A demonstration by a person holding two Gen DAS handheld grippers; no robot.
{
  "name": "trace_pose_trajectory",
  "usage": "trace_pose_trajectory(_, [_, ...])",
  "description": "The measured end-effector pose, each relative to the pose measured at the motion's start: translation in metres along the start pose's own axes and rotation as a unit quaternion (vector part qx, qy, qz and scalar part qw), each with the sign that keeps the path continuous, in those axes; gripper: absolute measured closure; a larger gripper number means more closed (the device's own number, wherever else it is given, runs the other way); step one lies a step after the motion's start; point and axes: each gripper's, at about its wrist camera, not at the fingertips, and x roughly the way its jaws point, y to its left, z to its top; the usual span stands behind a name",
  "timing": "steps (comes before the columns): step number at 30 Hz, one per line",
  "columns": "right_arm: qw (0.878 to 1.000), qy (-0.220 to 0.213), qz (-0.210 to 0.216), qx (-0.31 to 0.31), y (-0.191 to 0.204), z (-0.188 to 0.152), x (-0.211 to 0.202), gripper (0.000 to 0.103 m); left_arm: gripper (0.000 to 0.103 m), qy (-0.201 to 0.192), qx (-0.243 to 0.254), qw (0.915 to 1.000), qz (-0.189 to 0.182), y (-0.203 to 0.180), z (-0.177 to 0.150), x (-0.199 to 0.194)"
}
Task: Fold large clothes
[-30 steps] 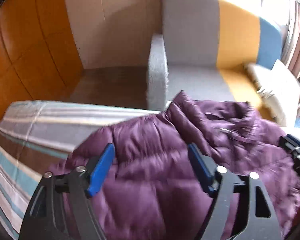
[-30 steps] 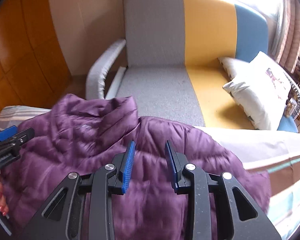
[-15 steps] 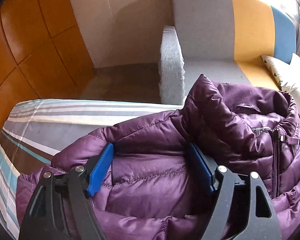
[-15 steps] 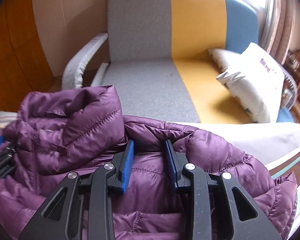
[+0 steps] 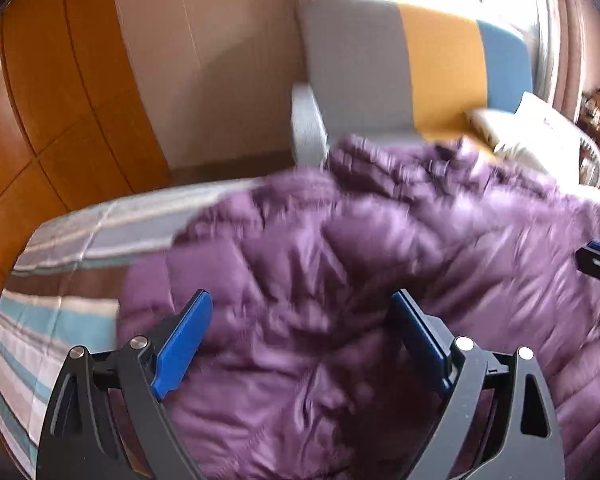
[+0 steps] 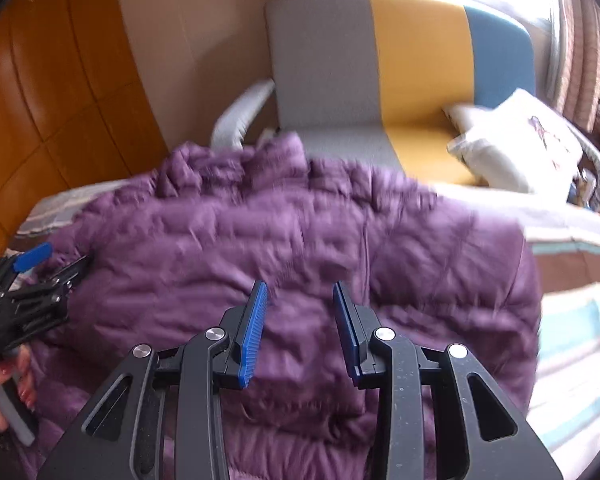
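Observation:
A purple puffer jacket (image 5: 340,264) lies spread on a striped bed cover (image 5: 60,280); it also fills the right wrist view (image 6: 284,248). My left gripper (image 5: 302,324) is wide open above the jacket's left part, empty. My right gripper (image 6: 300,312) is open with a narrower gap, above the jacket's middle right, empty. The left gripper shows at the left edge of the right wrist view (image 6: 32,276), held by a hand. Both views are blurred by motion.
A sofa in grey, yellow and blue (image 6: 380,80) stands behind the bed, with white pillows (image 6: 516,144) on its seat. Orange wooden panels (image 5: 40,100) line the left wall. The striped bed cover shows to the right of the jacket (image 6: 572,340).
Both grippers have pulled up and back from the jacket. The raised collar has dropped and the jacket now lies flatter and more spread out.

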Motion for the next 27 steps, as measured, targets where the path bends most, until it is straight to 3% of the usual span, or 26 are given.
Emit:
trace_pose_trajectory(2, [1.000, 0.001, -0.017, 0.004, -0.003, -0.005, 0.009, 0.069, 0.008, 0.012, -0.011, 0.9998, 0.008, 0.003, -0.007, 0.012])
trace_pose_trajectory(5, [0.999, 0.004, -0.030, 0.013, -0.008, -0.010, 0.022, 0.069, 0.002, 0.036, -0.059, 0.9973, -0.022, 0.018, -0.008, 0.028])
trace_pose_trajectory(10, [0.999, 0.003, -0.041, 0.007, -0.005, -0.013, 0.021, 0.067, 0.002, 0.035, -0.049, 0.9982, -0.007, 0.013, -0.010, 0.026])
trace_pose_trajectory(14, [0.999, -0.001, -0.026, 0.020, -0.005, -0.013, -0.003, 0.067, 0.002, 0.027, -0.040, 0.9988, -0.004, 0.010, -0.018, -0.001])
trace_pose_trajectory(17, [1.000, 0.005, -0.019, 0.013, -0.003, -0.022, -0.023, 0.067, 0.002, 0.031, -0.042, 0.9982, -0.029, 0.012, -0.031, -0.025])
trace_pose_trajectory(19, [1.000, 0.007, -0.014, 0.007, -0.002, -0.030, -0.037, 0.059, 0.002, 0.028, -0.056, 0.9961, -0.063, 0.015, -0.041, -0.040])
trace_pose_trajectory(20, [1.000, 0.002, -0.018, 0.005, -0.001, -0.035, -0.046, 0.049, 0.002, 0.029, -0.061, 0.9950, -0.074, 0.016, -0.046, -0.047])
trace_pose_trajectory(27, [1.000, -0.012, -0.020, 0.006, -0.001, -0.068, -0.091, 0.048, 0.002, 0.036, -0.058, 0.9942, -0.084, 0.010, -0.095, -0.090])
